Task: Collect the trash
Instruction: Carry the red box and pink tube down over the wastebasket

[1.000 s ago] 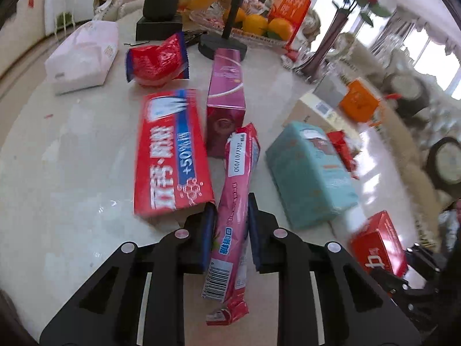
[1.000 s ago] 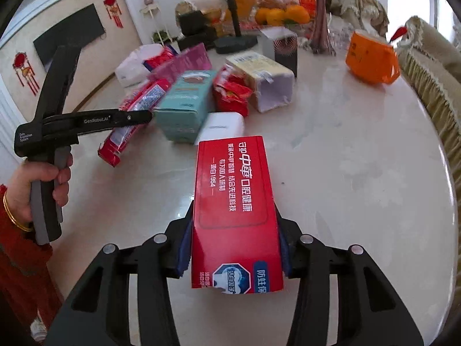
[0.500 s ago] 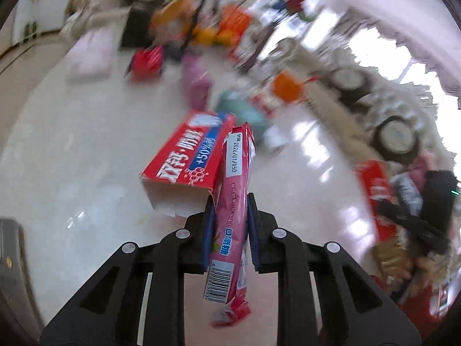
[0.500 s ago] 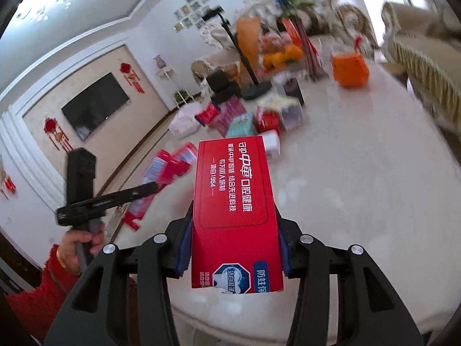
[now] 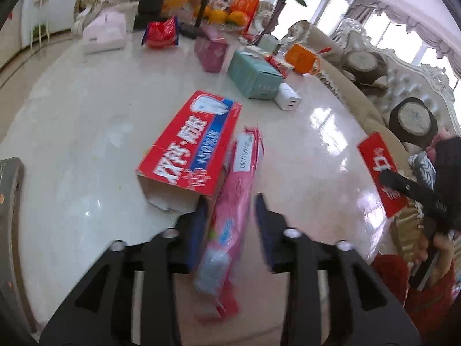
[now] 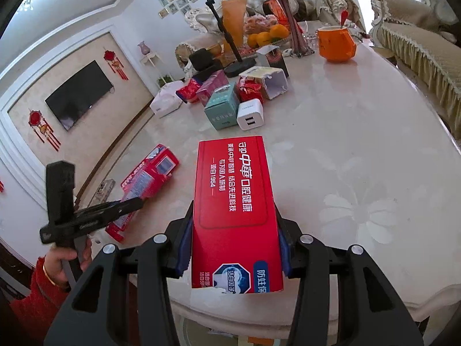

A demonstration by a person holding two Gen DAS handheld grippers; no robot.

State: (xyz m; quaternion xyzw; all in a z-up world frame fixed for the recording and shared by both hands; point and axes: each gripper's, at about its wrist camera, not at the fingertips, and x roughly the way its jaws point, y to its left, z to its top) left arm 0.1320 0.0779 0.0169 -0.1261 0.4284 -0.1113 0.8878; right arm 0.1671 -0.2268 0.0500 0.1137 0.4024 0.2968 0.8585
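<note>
**Mia:** Both claws have pulled back toward the edge of the big white surface (image 6: 360,155). One second ago they were further in, over the pile of stuff. And the left claw (image 5: 230,201) has spread apart. It was pinching the pink wrapper (image 5: 230,216) before.

**Ben:** Is it letting go?

**Mia:** I think so. The wrapper sits loose between the wide fingers and looks blurry, like it is slipping down. I can't see a bin, so I'm only guessing one is below the edge.

**Ben:** What about the right claw (image 6: 234,227)?

**Mia:** It is squeezed tight on the red toothpaste box (image 6: 234,210). It holds the box by its long sides, off the surface, so it won't slip on the way out.

**Ben:** What trash is left?

**Mia:** The other red box (image 5: 190,150) lies flat near the left claw, open end facing it. Further back are the teal box (image 5: 253,75), the dark pink box (image 5: 211,53) and the red snack bag (image 5: 161,33).

**Ben:** And the little white charger (image 6: 250,114)?

**Mia:** It sits just beside the teal box. That's probably not trash, so leave it.
</note>
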